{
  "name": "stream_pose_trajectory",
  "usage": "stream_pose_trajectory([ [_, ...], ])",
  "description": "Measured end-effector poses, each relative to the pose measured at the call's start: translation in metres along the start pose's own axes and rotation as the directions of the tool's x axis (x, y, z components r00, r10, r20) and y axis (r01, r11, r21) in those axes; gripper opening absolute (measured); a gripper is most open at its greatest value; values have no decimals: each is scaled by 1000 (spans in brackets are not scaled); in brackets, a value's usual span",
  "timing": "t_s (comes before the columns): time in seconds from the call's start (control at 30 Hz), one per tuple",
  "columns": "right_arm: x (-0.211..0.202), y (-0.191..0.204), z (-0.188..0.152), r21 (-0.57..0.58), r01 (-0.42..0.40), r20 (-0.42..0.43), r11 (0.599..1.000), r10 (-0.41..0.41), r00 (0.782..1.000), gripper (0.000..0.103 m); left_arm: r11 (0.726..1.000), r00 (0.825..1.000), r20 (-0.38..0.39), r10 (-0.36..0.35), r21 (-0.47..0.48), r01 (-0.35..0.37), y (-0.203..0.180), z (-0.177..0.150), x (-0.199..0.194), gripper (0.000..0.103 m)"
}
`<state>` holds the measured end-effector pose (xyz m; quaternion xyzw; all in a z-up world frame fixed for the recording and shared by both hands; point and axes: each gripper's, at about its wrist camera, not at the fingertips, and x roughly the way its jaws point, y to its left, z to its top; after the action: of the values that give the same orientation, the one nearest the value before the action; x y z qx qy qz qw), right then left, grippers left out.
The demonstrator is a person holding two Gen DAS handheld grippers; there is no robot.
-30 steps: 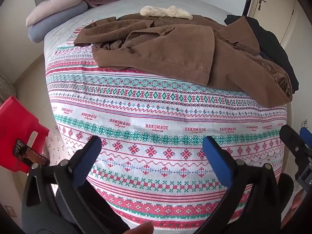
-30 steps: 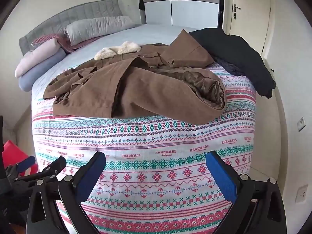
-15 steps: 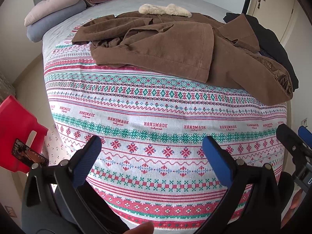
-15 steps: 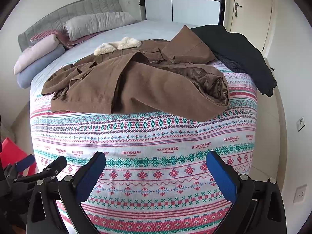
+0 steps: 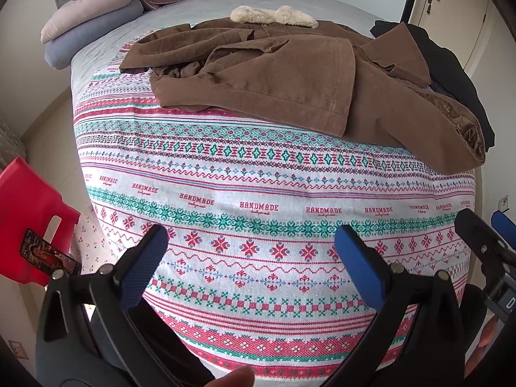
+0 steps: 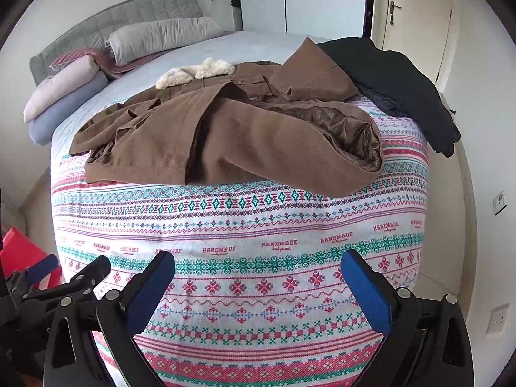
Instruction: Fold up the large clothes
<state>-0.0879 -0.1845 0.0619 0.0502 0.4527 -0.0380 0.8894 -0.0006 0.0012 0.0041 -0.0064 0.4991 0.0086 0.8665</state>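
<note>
1. A big brown coat (image 5: 290, 96) lies on the bed (image 5: 258, 200), in a loose, rumpled heap.
2. The coat has a fluffy cream collar (image 5: 274, 17) at its far end, toward the pillows (image 6: 161, 40).
3. One side of the coat is flipped over, so the shiny brown lining (image 6: 348, 129) shows on the right.
4. The bed has a blanket (image 6: 245, 248) with red, green and white patterns and the word "HANDMADE" in a row.
5. A dark piece of clothing (image 6: 403, 87) lies on the right side of the bed, just beside the coat and partly under its raised corner.
6. The left gripper (image 5: 254, 251) is held over the near end of the bed. Its two blue pads (image 5: 143, 271) are wide apart and nothing is between them.
7. The right gripper (image 6: 258, 277) is also over the near end of the bed. Its jaws are spread wide too, with nothing in them.
8. Both grippers are well apart from the coat.
9. A red plastic stool (image 5: 29, 213) stands on the floor to the left of the bed.
10. A fingertip (image 5: 238, 375) of the person shows at the bottom of the left view.
11. A closed door (image 6: 412, 16) is in the far right corner of the room.
</note>
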Motion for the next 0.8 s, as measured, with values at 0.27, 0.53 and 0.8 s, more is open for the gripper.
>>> stream_pose_trajectory([
  [0.27, 1, 1, -1, -1, -8, -6, 1000, 8, 1000, 103, 1000, 1000, 0, 0, 1, 0, 0, 0, -1, 103],
  [0.53, 2, 1, -2, -2, -9, -10, 1000, 9, 1000, 103, 1000, 1000, -1, 2, 1, -2, 0, -1, -1, 103],
  [0.8, 3, 0, -2, -1, -12, -8, 1000, 12, 1000, 103, 1000, 1000, 0, 5, -2, -5, 0, 0, 0, 103],
])
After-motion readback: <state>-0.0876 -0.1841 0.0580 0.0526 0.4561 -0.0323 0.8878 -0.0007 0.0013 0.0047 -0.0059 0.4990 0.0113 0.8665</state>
